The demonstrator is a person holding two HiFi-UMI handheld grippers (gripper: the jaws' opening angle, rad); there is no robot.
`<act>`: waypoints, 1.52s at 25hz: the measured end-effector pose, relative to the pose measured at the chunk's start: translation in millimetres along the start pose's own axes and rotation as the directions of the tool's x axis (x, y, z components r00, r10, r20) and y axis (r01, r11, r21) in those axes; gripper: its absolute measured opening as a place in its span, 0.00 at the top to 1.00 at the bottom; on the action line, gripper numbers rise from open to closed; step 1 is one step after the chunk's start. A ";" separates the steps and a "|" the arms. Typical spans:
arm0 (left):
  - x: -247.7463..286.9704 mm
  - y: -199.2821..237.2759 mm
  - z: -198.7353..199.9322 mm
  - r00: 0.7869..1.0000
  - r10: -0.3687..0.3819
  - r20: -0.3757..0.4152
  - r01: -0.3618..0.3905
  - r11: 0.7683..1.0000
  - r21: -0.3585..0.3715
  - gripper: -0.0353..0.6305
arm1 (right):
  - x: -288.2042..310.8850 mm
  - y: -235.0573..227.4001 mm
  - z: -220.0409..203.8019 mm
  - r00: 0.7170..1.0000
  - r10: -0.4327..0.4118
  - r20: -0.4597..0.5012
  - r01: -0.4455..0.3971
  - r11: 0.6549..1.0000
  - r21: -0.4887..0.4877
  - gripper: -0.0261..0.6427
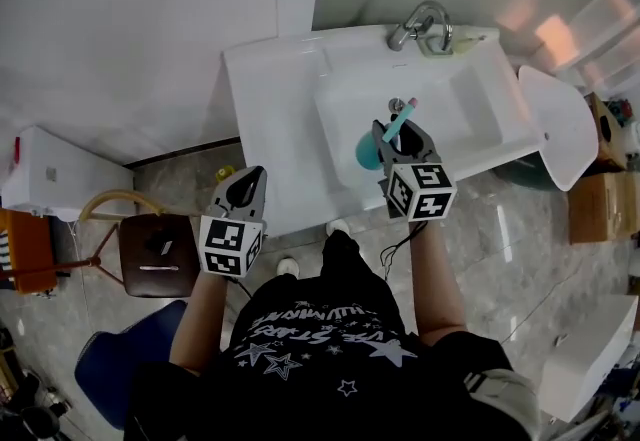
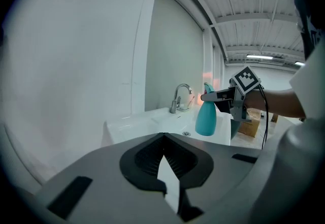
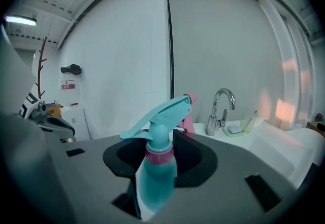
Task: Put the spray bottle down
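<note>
A teal spray bottle (image 1: 370, 151) with a pink collar and pink nozzle tip hangs upright over the white sink (image 1: 280, 109). My right gripper (image 1: 400, 132) is shut on it at the neck, just under the trigger head. In the right gripper view the bottle (image 3: 155, 177) fills the space between the jaws of the right gripper (image 3: 161, 139). My left gripper (image 1: 243, 193) is held in front of the sink's left corner, shut, with nothing in it. From the left gripper (image 2: 163, 139) view, the bottle (image 2: 205, 119) shows off to the right above the basin.
A chrome faucet (image 1: 420, 27) and a soap dish (image 1: 462, 44) stand at the back of the sink. On the floor are a brown stool (image 1: 158, 254), a blue chair (image 1: 115, 369), a white cabinet (image 1: 60, 174) and a cardboard box (image 1: 600, 204).
</note>
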State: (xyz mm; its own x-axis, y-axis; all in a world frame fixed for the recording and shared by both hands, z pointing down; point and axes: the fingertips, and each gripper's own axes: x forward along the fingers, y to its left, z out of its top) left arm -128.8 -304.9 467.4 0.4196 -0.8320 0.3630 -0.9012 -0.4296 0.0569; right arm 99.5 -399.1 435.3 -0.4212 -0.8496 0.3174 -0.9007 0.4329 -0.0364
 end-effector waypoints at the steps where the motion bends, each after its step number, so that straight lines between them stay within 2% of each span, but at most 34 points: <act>1: 6.3 0.7 3.0 1.000 0.018 -0.002 -0.018 1.000 -0.006 0.92 | 8.2 -7.3 2.9 1.000 0.013 0.000 -0.013 1.000 -0.001 0.72; 10: 76.6 1.5 30.8 0.988 0.148 -0.033 -0.150 0.988 -0.043 0.92 | 94.3 -70.7 32.2 0.988 0.152 -0.009 -0.153 0.986 -0.065 0.72; 18: 131.2 8.8 53.7 0.969 0.243 -0.053 -0.245 0.968 -0.048 0.92 | 167.8 -116.5 48.5 0.973 0.232 -0.020 -0.233 0.965 -0.125 0.72; 27: 178.3 23.7 75.8 0.959 0.279 -0.059 -0.281 0.959 -0.045 0.92 | 235.2 -148.4 57.8 0.974 0.228 0.004 -0.225 0.963 -0.151 0.72; 38: 207.4 39.2 67.0 0.957 0.266 -0.117 -0.270 0.962 -0.028 0.92 | 284.1 -167.9 50.6 0.980 0.196 0.025 -0.192 0.975 -0.114 0.72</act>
State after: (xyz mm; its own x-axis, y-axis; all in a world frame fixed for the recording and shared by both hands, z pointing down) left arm -69.8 -517.7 482.6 0.1495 -0.8694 0.4709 -0.9837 -0.1787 -0.0176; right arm 125.6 -728.5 483.6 -0.5920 -0.7557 0.2801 -0.7850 0.6194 0.0117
